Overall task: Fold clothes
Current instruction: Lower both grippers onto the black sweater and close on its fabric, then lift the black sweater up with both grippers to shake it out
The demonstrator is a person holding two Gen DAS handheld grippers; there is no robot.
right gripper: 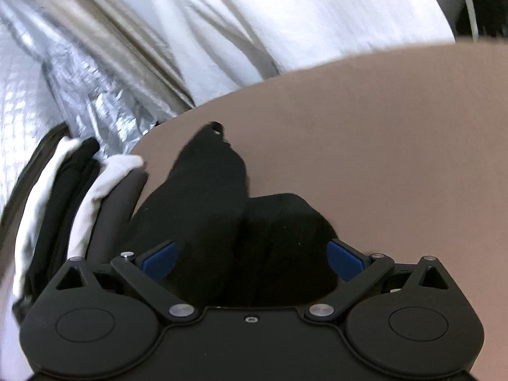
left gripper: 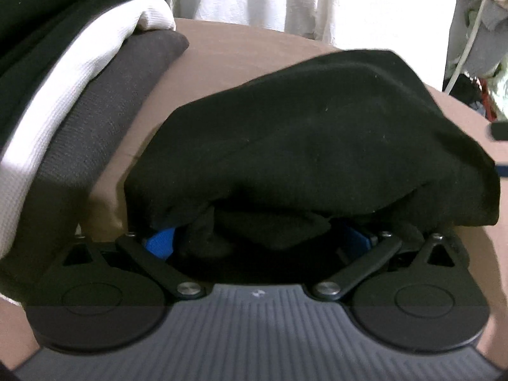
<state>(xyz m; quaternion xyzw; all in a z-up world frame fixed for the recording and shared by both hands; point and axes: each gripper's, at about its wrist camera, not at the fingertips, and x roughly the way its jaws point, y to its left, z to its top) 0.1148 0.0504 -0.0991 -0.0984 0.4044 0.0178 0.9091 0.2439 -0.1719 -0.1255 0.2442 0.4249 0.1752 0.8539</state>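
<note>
**Inspector:** Where does the black garment lie?

**Onlooker:** On the brown table, bunched in thick layers near its left edge, just beside a stack of folded clothes in black, white and grey. It looks placed there so it can join that stack.

**Inspector:** The left gripper?

**Onlooker:** Spread wide, blue pads far apart, with the garment's edge draped over them and cloth bulging between. I judge it is cradling the bundle from beneath, not pinching it.

**Inspector:** And the right gripper?

**Onlooker:** Likewise spread, its blue pads flanking a doubled fold of the same black cloth. Whether the pads press the cloth I cannot tell; the gap suggests support only.

**Inspector:** Stage of work?

**Onlooker:** The garment is compact, several layers deep. This would fit a bundle being carried to the stack or one being gathered for another fold.
</note>
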